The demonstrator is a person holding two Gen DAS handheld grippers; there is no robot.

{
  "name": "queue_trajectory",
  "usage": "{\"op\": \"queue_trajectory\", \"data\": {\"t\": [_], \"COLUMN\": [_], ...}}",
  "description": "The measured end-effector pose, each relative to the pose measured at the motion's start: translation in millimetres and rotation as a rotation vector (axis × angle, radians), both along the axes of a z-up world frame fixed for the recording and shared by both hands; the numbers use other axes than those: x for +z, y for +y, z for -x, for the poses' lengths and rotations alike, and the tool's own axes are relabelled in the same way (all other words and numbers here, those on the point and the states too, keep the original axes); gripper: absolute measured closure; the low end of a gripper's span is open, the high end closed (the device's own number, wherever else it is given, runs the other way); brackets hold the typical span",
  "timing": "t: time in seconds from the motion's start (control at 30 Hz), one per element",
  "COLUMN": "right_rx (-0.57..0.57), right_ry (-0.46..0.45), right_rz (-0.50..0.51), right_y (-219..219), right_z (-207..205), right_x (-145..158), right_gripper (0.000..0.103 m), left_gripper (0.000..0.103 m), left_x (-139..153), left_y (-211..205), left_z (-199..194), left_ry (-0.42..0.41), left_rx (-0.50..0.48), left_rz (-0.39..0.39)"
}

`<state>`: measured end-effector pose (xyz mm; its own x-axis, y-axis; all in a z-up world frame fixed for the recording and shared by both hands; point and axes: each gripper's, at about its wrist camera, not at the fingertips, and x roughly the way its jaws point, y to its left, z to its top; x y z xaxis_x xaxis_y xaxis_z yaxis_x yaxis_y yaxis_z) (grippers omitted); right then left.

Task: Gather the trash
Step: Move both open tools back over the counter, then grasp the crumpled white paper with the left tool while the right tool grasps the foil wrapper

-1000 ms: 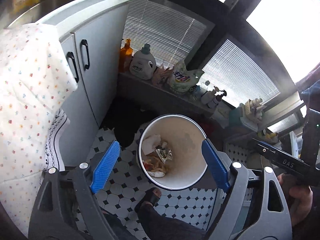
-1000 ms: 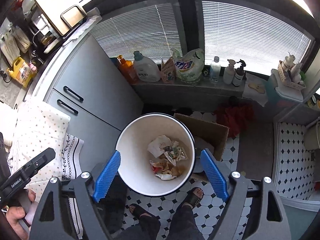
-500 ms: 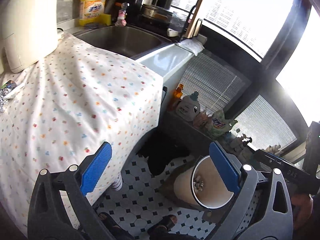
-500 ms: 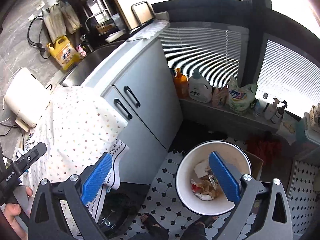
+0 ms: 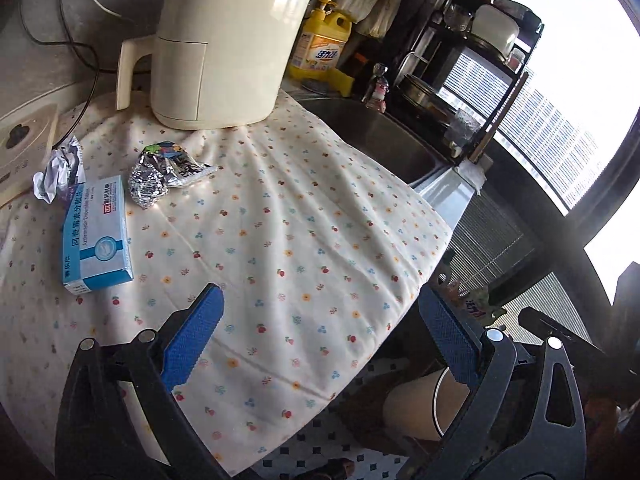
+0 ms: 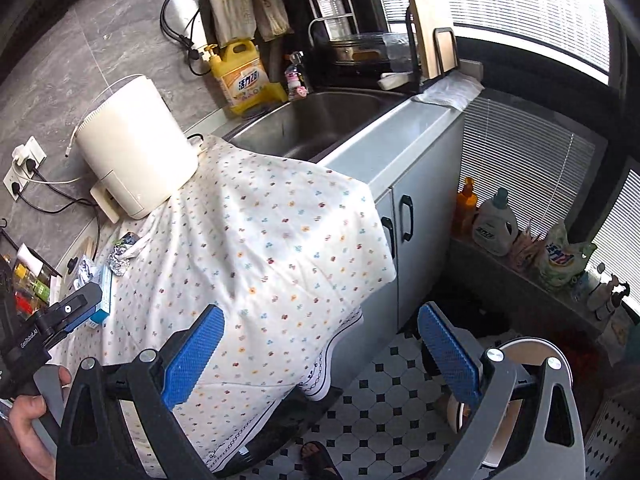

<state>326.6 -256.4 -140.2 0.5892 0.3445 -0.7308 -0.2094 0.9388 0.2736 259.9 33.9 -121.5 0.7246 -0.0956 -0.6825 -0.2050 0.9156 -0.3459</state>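
Now we hold both the left gripper (image 5: 320, 336) and the right gripper (image 6: 320, 344) spread wide and empty above the floral cloth (image 5: 304, 240); farther on, near its left edge, lie a blue box (image 5: 98, 236), a foil wrapper (image 5: 160, 174) and crumpled paper (image 5: 60, 168).

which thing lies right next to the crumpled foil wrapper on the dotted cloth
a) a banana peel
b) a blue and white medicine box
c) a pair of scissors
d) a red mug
b: in the left wrist view the blue and white medicine box lies just left of and nearer than the crumpled foil wrapper on the dotted cloth; no mug, peel or scissors appear there.
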Motion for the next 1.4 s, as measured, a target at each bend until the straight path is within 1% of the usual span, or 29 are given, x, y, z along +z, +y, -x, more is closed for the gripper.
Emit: {"op": "queue_trajectory", "data": {"t": [0.33, 0.5, 0.63, 0.77, 0.83, 1.0, 1.07, 1.17, 1.3, 1.33, 1.37, 1.4], "right_rx": [0.143, 0.178, 0.186, 0.169, 0.18, 0.202, 0.217, 0.236, 0.296, 0.313, 0.33, 0.346], "right_ry": [-0.012, -0.017, -0.007, 0.022, 0.028, 0.052, 0.066, 0.071, 0.095, 0.103, 0.113, 0.123], "right_rz": [-0.016, -0.029, -0.031, -0.034, -0.035, -0.03, -0.037, -0.041, -0.038, -0.031, -0.028, -0.028], "right_y": [112, 164, 197, 214, 220, 228, 231, 237, 251, 256, 261, 265], "right_z": [-5, -8, -11, -15, -16, -27, -33, -44, -65, -71, -78, -85], "right_x": [0, -4, -6, -5, -3, -5, -6, -7, -11, -12, -14, -15], "right_gripper": [0.008, 0.008, 0.009, 0.015, 0.017, 0.027, 0.032, 0.033, 0.039, 0.04, 0.042, 0.042], "left_gripper": [0.006, 0.006, 0.006, 0.007, 0.008, 0.011, 0.013, 0.013, 0.013, 0.019, 0.031, 0.039], "left_x": [1, -1, -6, -11, -14, -21, -25, -33, -48, -52, -56, -58], "left_y": [105, 152, 184, 208, 217, 233, 239, 244, 251, 254, 257, 259], "left_z": [31, 38, 36, 27, 20, 9, 5, -3, -18, -19, -21, -22], "left_ry": [-0.029, -0.04, -0.03, -0.018, -0.013, 0.002, 0.011, 0.032, 0.069, 0.082, 0.094, 0.103], "left_rx": [0.124, 0.159, 0.174, 0.173, 0.177, 0.216, 0.233, 0.254, 0.29, 0.306, 0.321, 0.332], "left_rz": [-0.005, -0.012, -0.01, 0.002, 0.003, 0.014, 0.022, 0.03, 0.035, 0.043, 0.062, 0.09]}}
